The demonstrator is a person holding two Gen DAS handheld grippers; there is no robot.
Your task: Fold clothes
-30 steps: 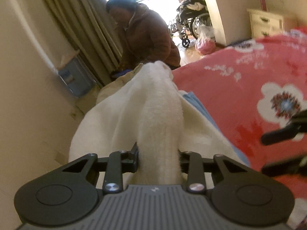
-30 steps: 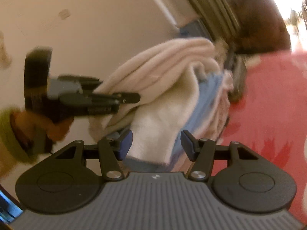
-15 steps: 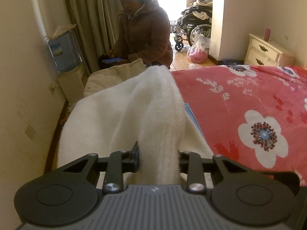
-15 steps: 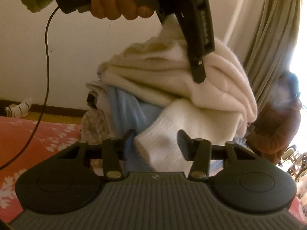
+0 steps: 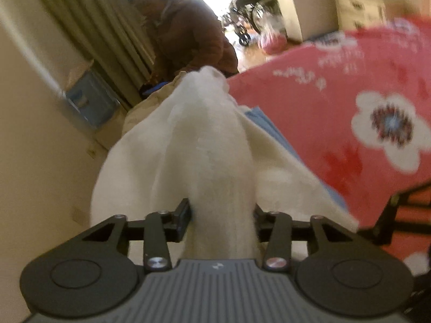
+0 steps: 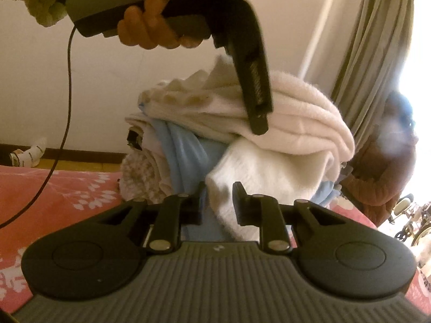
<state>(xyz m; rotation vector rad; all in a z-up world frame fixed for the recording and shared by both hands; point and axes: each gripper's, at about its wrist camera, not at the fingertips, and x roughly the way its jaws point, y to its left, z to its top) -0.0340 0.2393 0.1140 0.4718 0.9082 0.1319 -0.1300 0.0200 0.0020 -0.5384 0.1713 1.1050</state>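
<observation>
Hidden: right hand-held gripper [image 6: 219, 202] tips buried in fleece [image 6: 269, 172], just closing, pinching it.
Left hand-held gripper [image 5: 222, 212]: just widened, fluffy white fleece fold between the jaws, grip unclear.
Bed [image 5: 336, 107]: blurred.

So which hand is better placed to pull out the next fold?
Right, probably. The right tool has just been closing its jaws on the white corner low in the pile; the left tool has just been opening around the fleece on top.

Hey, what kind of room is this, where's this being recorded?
Most likely a bedroom in someone's home. A bed with a red floral bedspread fills the right of the left wrist view, a cream dresser stands against the far wall, and long curtains hang by a bright window.
</observation>
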